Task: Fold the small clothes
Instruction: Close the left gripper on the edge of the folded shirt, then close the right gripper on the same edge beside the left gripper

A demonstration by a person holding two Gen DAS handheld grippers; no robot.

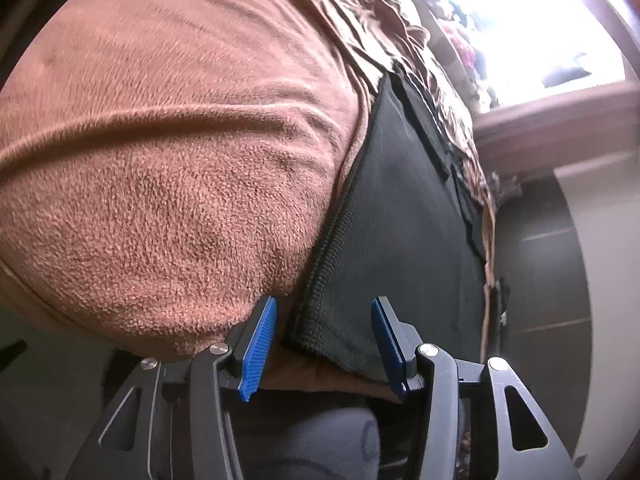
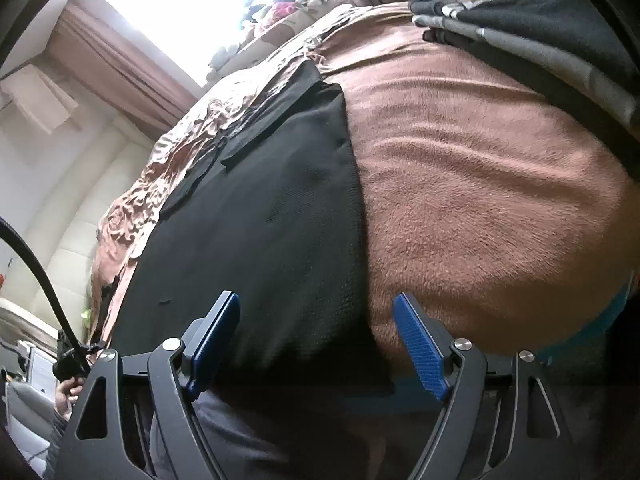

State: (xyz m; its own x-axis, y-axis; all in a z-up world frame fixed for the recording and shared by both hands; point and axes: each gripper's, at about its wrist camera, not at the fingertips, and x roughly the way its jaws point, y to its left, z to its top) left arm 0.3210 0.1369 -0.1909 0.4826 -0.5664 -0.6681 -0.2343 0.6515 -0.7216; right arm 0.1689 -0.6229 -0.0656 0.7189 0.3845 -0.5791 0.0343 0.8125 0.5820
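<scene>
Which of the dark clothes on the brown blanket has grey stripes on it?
The folded pile at the far right edge of the brown blanket. It shows grey bands, while the black garment lying flat near the gripper is plain.

1. Left gripper: matte black linkage arms with triangular cut-outs, and a round silver pivot pin on each link.
2. Its pads are bright blue with fine cross ribbing, on black backing plates.
3. Right gripper: same build, with black arms, slotted cut-outs and silver pins.
4. Its pads are blue, with a small diamond grid texture.
5. Black cable curves in from the left edge of the right wrist view.
</scene>
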